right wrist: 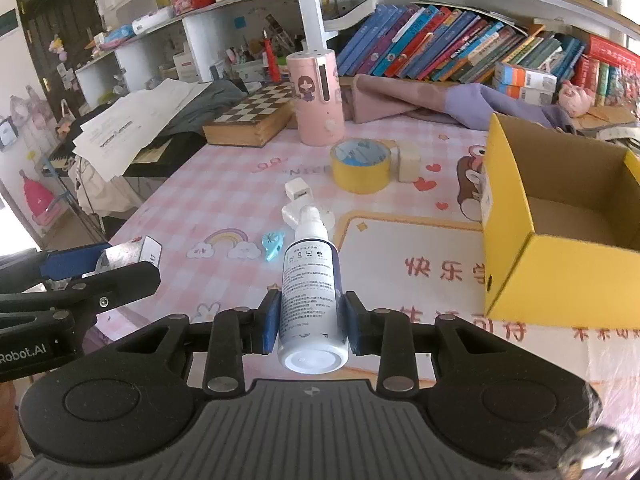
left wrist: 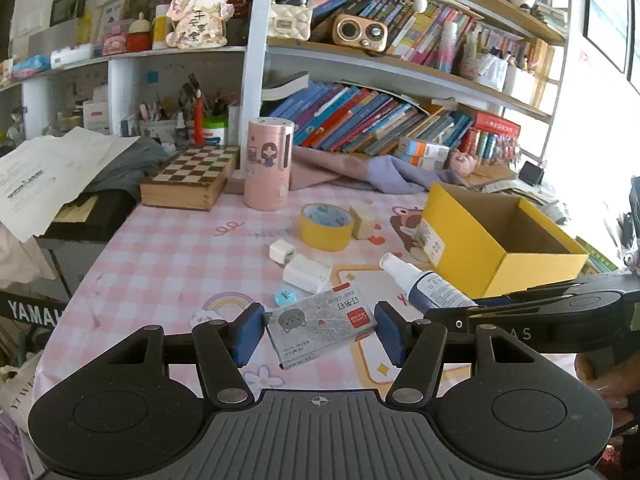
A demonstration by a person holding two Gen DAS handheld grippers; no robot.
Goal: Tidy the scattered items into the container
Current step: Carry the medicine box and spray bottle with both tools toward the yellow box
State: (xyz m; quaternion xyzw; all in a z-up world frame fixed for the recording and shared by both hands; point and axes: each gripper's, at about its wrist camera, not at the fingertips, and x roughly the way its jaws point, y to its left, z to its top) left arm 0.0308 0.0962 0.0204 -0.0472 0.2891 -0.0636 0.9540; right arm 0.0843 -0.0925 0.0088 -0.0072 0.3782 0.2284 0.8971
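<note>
My left gripper [left wrist: 320, 334] is shut on a grey staples box [left wrist: 320, 326] with a cat print, held above the pink checked tablecloth; the box also shows in the right wrist view [right wrist: 128, 254]. My right gripper [right wrist: 311, 322] is shut on a white and dark blue spray bottle [right wrist: 310, 280], nozzle pointing away; the bottle shows in the left wrist view [left wrist: 424, 284]. The open yellow cardboard box [left wrist: 500, 240] [right wrist: 560, 208] stands to the right, empty inside as far as I see. On the cloth lie a yellow tape roll [left wrist: 326, 226], a small cream block [left wrist: 362, 222], two white chargers [left wrist: 306, 274] and a blue clip [right wrist: 274, 246].
A pink cylindrical holder [left wrist: 268, 164] and a wooden chess box [left wrist: 188, 176] stand at the back of the table. Purple and pink cloths [left wrist: 376, 170] lie before the bookshelf [left wrist: 380, 120]. Papers [left wrist: 52, 172] are piled at the left edge.
</note>
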